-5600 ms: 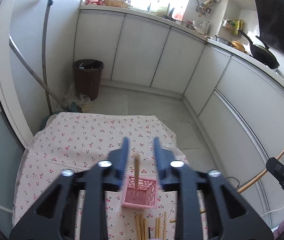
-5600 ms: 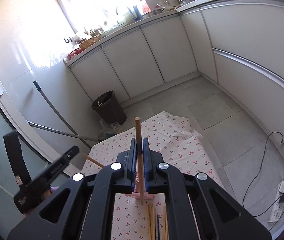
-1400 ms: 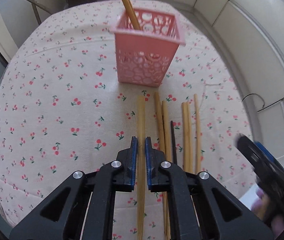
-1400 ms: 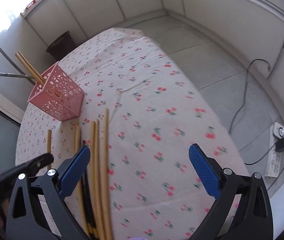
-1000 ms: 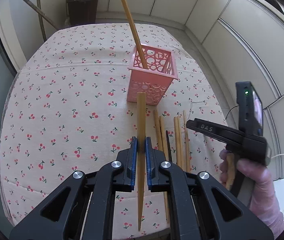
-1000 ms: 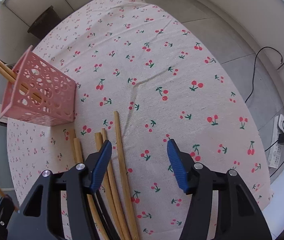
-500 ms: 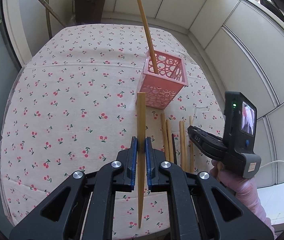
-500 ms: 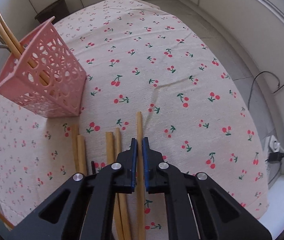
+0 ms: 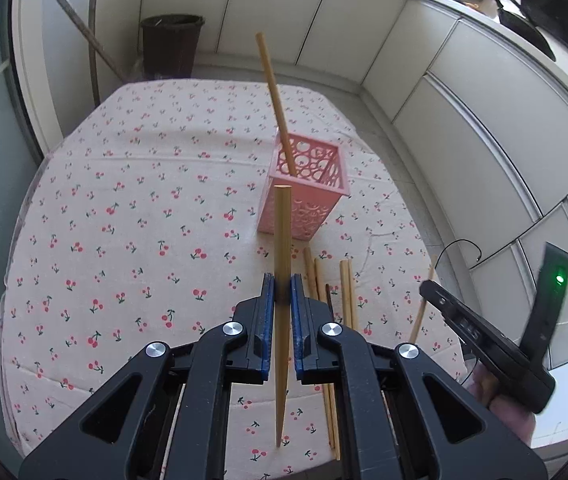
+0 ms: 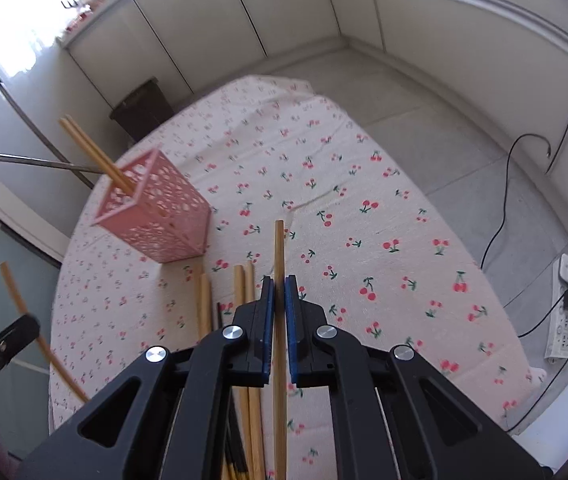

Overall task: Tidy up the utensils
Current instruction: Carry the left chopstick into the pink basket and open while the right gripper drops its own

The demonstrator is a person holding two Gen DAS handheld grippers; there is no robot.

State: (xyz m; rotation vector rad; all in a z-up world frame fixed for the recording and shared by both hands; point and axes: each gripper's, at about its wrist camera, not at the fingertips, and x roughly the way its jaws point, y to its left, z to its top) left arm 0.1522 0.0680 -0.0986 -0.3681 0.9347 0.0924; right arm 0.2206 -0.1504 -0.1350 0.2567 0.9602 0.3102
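My left gripper (image 9: pixel 278 282) is shut on a wooden chopstick (image 9: pixel 282 224) and holds it above the table, just short of the pink holder (image 9: pixel 304 192). The pink holder has two chopsticks (image 10: pixel 91 148) leaning in it. My right gripper (image 10: pixel 279 286) is shut on another wooden chopstick (image 10: pixel 279 248), lifted off the cloth to the right of the holder (image 10: pixel 155 212). Several loose chopsticks (image 9: pixel 330 280) lie on the cherry-print cloth in front of the holder. The right gripper also shows in the left wrist view (image 9: pixel 424 288), holding its chopstick.
The table (image 9: pixel 123 208) is round, covered with a cherry-print cloth, edges close on all sides. A dark bin (image 9: pixel 171 44) and poles stand behind it. White cabinets (image 9: pixel 464 100) line the room. A power strip (image 10: pixel 564 320) and cable lie on the floor.
My right gripper closed on a chopstick from the table and has lifted it. My left gripper has risen with its chopstick and moved closer to the holder.
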